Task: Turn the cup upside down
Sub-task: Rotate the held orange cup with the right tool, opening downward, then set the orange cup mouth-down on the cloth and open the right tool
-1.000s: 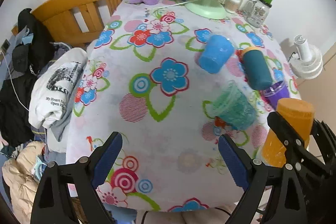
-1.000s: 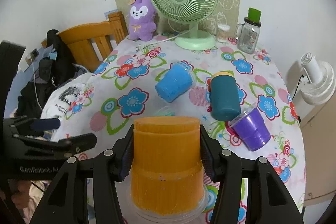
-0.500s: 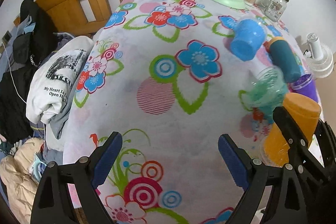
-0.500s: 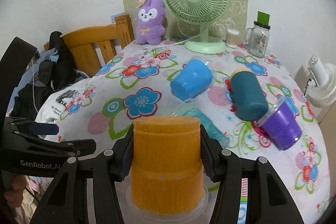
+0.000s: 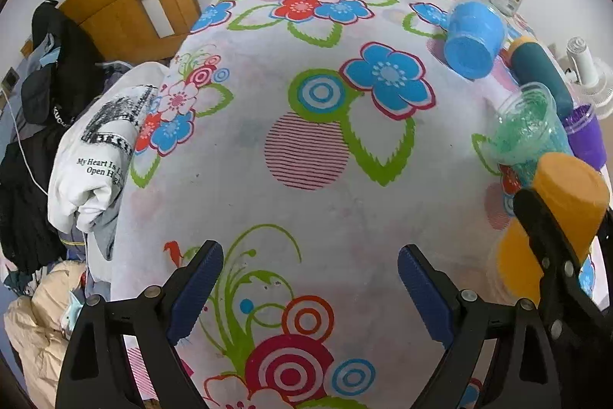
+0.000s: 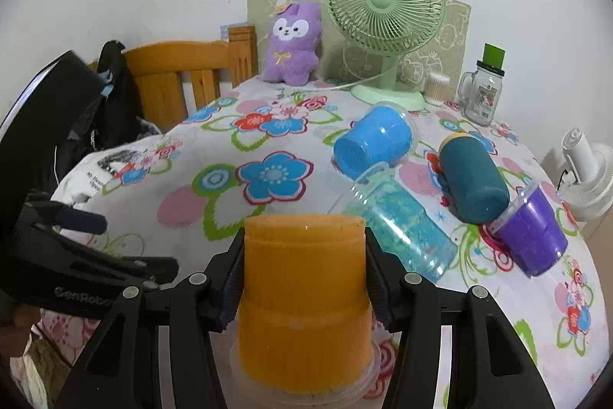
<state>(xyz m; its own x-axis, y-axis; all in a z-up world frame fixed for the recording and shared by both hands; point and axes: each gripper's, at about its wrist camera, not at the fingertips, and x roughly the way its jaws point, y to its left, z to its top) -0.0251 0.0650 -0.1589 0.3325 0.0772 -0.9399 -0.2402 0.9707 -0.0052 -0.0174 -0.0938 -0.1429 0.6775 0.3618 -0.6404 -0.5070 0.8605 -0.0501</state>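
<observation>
My right gripper (image 6: 304, 278) is shut on an orange cup (image 6: 304, 298) that stands upside down, closed base up, its clear rim at or near the floral tablecloth (image 6: 230, 156). The orange cup also shows at the right edge of the left wrist view (image 5: 551, 221), with a right gripper finger across it. My left gripper (image 5: 310, 290) is open and empty above the near part of the tablecloth (image 5: 306, 179). It shows at the left of the right wrist view (image 6: 82, 236).
A blue cup (image 6: 373, 140), a clear green cup (image 6: 402, 221), a dark teal cup (image 6: 473, 177) and a purple cup (image 6: 532, 232) lie on their sides. A green fan (image 6: 385, 22), purple plush (image 6: 293, 43) and glass jar (image 6: 481, 91) stand at the back. A wooden chair (image 5: 141, 6) with clothes stands left.
My left gripper has moved lower and nearer the table, still open. My right gripper has shifted left and down a little with the orange cup, which stays base up.
</observation>
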